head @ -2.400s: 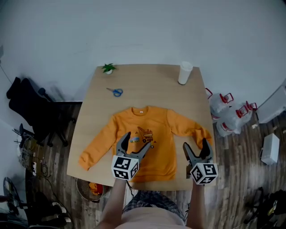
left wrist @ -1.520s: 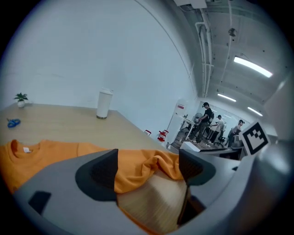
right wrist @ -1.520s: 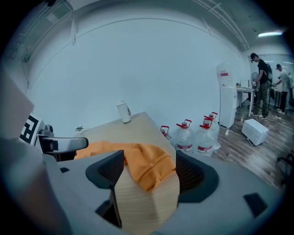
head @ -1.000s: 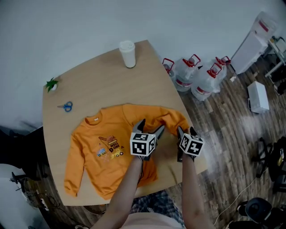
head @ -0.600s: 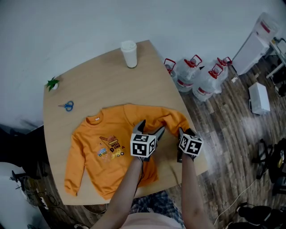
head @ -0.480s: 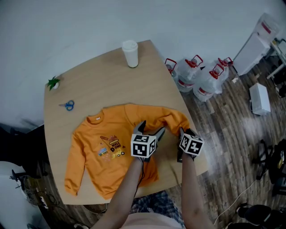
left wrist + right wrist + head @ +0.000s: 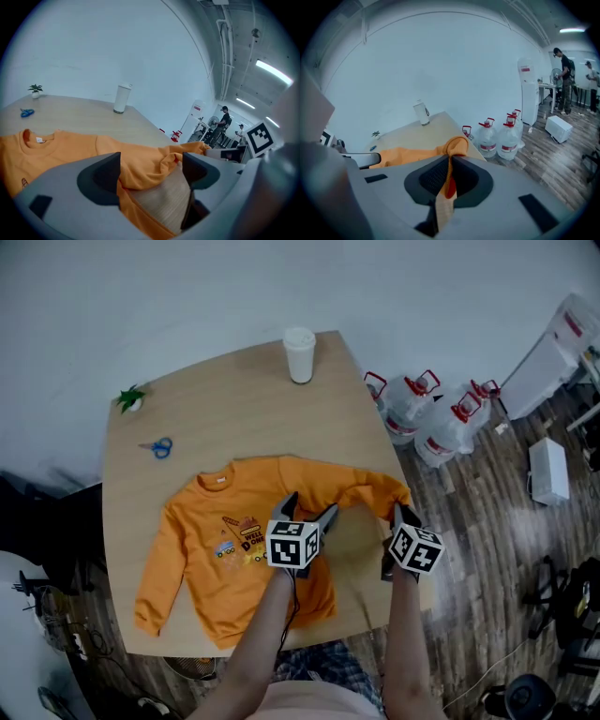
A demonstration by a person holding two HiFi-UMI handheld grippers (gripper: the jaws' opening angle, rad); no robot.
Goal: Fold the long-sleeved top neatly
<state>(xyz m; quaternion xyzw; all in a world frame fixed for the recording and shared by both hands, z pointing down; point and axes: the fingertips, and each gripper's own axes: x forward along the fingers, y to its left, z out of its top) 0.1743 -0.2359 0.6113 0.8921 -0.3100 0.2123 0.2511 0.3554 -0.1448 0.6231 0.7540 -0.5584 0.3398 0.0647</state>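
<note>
My right tool (image 7: 449,180) has just clamped the right-side cuff (image 7: 457,146) of the orange top (image 7: 202,559), my left tool (image 7: 151,171) hangs open over its body, so I reckon the sleeve fold can start

A white cup (image 7: 300,341) stands at the upper edge of the tabletop (image 7: 244,399), a small plant (image 7: 131,397) and blue scissors (image 7: 157,447) at upper left; water jugs (image 7: 412,413) sit on the wooden floor (image 7: 478,521) at right, near a white box (image 7: 548,472).
</note>
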